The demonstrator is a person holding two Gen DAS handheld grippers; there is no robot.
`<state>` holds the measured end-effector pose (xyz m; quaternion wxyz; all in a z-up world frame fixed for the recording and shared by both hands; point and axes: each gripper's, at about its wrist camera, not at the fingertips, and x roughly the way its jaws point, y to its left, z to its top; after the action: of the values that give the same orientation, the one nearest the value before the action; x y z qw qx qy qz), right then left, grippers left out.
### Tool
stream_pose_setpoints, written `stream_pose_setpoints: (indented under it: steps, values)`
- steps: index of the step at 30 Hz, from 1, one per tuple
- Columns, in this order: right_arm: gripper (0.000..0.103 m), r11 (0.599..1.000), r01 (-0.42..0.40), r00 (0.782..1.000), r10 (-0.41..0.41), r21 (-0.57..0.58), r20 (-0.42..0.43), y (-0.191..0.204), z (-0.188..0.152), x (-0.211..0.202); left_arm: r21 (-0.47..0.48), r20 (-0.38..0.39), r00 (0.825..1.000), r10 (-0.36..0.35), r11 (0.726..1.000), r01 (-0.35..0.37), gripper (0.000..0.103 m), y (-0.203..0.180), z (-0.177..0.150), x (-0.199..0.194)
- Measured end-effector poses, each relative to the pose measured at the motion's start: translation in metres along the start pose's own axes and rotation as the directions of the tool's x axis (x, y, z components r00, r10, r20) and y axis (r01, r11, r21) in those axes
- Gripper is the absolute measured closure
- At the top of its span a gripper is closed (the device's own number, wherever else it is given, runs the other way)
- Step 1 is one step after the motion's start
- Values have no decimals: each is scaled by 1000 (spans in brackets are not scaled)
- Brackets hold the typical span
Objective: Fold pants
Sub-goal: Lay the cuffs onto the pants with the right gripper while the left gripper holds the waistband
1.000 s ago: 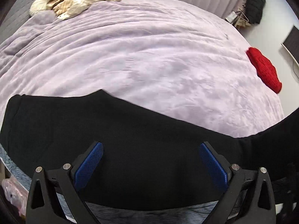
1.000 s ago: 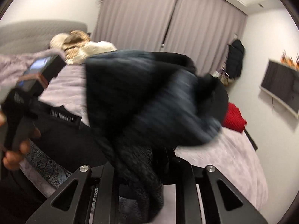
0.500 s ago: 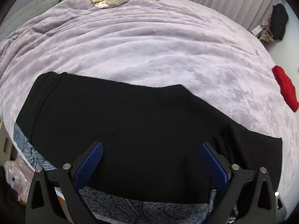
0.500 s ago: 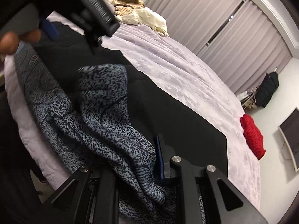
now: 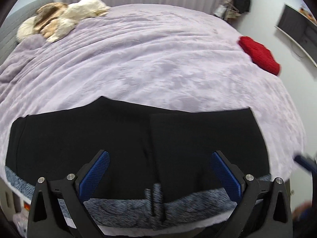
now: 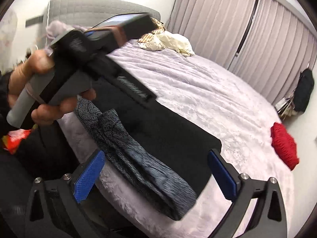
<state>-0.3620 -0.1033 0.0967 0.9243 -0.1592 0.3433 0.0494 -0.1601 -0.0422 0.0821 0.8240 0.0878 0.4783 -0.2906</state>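
The black pants [image 5: 128,138] lie flat on the near edge of the lilac bed, folded over, with a blue-grey patterned band [image 5: 122,208] along the front edge. They also show in the right wrist view [image 6: 168,134], with the patterned band [image 6: 150,176] nearest. My left gripper [image 5: 158,174] is open and empty, hovering over the pants. My right gripper [image 6: 156,176] is open and empty above the pants' right end. The left gripper's body, held in a hand [image 6: 45,91], fills the upper left of the right wrist view.
The lilac bedspread [image 5: 148,59] stretches far back. A pile of cream and tan clothes [image 5: 59,21] lies near the headboard. A red knit item [image 5: 259,54] lies at the bed's right edge; it also shows in the right wrist view [image 6: 285,146]. Curtains and a dark bag [image 6: 305,91] stand behind.
My right gripper has let go of the pants leg and opened; the leg now lies folded on the bed. My left gripper stayed open and shifted over the pants.
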Motion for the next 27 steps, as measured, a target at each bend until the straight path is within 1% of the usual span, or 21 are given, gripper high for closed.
stream_pose_setpoints:
  steps: [1,4,5,6,7,8,9,10,11,13,14,15,16,18,20,22,23,25,26,27]
  values:
    - [0,1000,-8,1000,8,14,-13,-14,-1,4,33,3,1000,-24,999,24,0,-8,-3,0]
    - [0,996,-43,996,50,80,-77,-51,-9,25,145,-12,999,-46,988,48,0,-29,-18,13]
    - [0,992,-71,994,80,103,-81,-59,-11,33,167,-23,999,-27,986,31,0,-31,-23,21]
    - [0,989,-95,991,104,115,-80,-62,-13,39,178,-50,997,51,983,-41,0,-30,-28,36]
    - [0,986,-113,988,124,121,-90,-64,-16,48,160,-85,994,73,985,-58,0,-24,-31,49]
    - [0,986,-124,982,139,114,-129,-60,-19,61,113,-105,994,22,994,-10,0,-14,-33,56]
    - [0,988,-126,970,142,90,-199,-54,-24,79,78,-101,995,-14,997,22,0,-6,-33,57]
    - [0,991,-118,958,128,56,-256,-48,-30,93,78,-96,995,-8,997,16,0,-4,-33,55]
    - [0,991,-125,958,134,50,-255,-45,-31,95,85,-88,996,-1,996,9,0,-5,-33,51]
    - [0,988,-141,963,152,61,-224,-50,-25,84,86,-62,998,23,996,-17,0,-3,-33,36]
    - [0,990,-135,970,142,49,-200,-55,-19,73,75,-49,998,37,997,-33,0,0,-32,30]
    - [0,992,-125,978,129,30,-166,-59,-14,62,58,-39,998,46,997,-44,0,5,-32,24]
    - [0,992,-124,985,124,10,-123,-63,-7,49,30,-31,999,39,999,-38,0,12,-30,19]
    - [0,989,-149,986,147,-13,-73,-69,5,32,-11,-29,999,28,1000,-28,0,24,-29,16]
    - [0,983,-181,982,178,-38,-67,-73,15,30,-41,-63,996,58,997,-61,0,34,-29,25]
    - [0,964,-256,961,245,-76,-125,-70,18,47,-77,-81,997,17,997,-23,0,41,-31,30]
    - [0,956,-275,949,252,-106,-188,-61,18,63,-92,-77,997,5,996,-12,0,44,-32,29]
    - [0,946,-270,927,205,-178,-315,-38,13,99,-100,-64,998,2,995,-9,0,48,-34,22]
    - [0,936,-284,920,204,-210,-335,-31,11,109,-97,-61,998,14,995,-20,0,49,-35,19]
    - [0,927,-309,917,231,-213,-326,-28,13,113,-94,-59,998,23,995,-28,0,50,-36,17]
